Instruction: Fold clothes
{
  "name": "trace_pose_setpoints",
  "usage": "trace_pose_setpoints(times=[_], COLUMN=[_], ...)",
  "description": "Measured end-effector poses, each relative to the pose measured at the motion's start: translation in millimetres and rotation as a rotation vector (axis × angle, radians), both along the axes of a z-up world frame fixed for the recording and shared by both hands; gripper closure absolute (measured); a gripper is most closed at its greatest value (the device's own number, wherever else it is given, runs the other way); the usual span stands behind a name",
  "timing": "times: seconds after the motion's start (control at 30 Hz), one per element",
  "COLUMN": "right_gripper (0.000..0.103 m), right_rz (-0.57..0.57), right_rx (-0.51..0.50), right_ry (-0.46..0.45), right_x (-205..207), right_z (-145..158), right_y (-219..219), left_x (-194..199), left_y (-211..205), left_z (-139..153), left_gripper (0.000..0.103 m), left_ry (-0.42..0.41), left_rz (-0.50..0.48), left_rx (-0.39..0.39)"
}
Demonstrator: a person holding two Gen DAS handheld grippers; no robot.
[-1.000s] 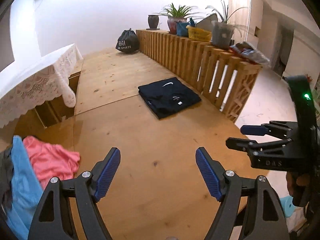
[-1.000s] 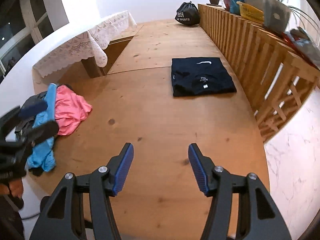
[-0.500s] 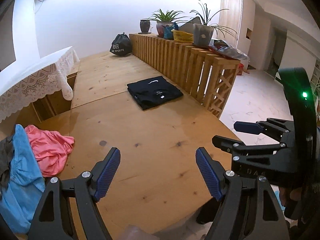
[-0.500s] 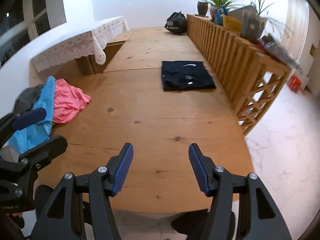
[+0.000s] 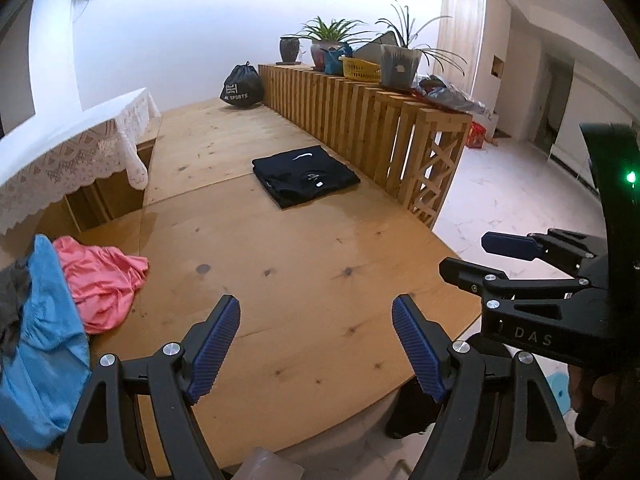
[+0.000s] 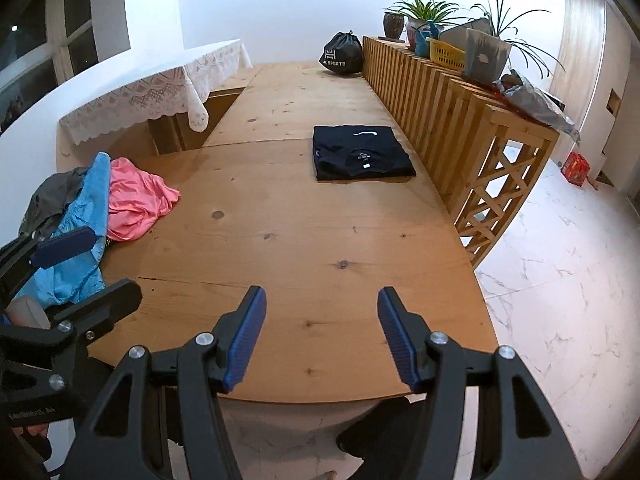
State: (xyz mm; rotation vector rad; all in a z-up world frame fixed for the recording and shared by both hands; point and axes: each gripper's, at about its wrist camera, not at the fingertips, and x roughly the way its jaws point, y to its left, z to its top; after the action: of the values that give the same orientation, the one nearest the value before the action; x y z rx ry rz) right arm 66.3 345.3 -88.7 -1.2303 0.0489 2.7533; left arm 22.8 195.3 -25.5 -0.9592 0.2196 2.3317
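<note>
Both tools, the left tool (image 5: 316,340) and right tool (image 6: 320,332), gape wide and empty, now pulled back to the near rim of the plywood tabletop (image 6: 320,240). Folded flat, the black shirt (image 6: 360,154) lies beside the slatted rail; next comes the crumpled pile, blue garment (image 5: 40,360) and pink garment (image 5: 100,280), at the tabletop's left edge.

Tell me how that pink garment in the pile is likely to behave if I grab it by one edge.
The pink garment lies crumpled in soft folds, so it will probably go limp and drape rather than hold shape. It looks thin, so likely light. It lies against the blue garment, so pulling it may drag that one along.
</note>
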Motion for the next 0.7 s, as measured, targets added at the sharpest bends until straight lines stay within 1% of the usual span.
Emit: trace_pose_setpoints(times=[0.13,0.4,0.57,0.7], right_gripper=[0.045,0.045,0.045,0.045], right_rz=[0.005,-0.003,-0.014,-0.013], right_rx=[0.006,0.005,-0.004,-0.016], right_ry=[0.01,0.01,0.007,0.002], right_x=[2.5,5.2,6.6,6.5], right_z=[2.6,1.8,0.5,-1.5], right_y=[4.1,15.3,20.4,23.4], left_x=[0.6,5.0,7.5,14.5], left_y=[-0.7,12.7,18.2,19.9], left_z=[0.2,3.9,5.6,8.8], left_gripper=[0.026,0.026,0.026,0.026], left_ry=[-0.017,-0.013,0.002,0.049], left_rz=[0.019,0.0,-0.003,-0.017], left_rx=[0.004,-0.01,-0.013,-0.015])
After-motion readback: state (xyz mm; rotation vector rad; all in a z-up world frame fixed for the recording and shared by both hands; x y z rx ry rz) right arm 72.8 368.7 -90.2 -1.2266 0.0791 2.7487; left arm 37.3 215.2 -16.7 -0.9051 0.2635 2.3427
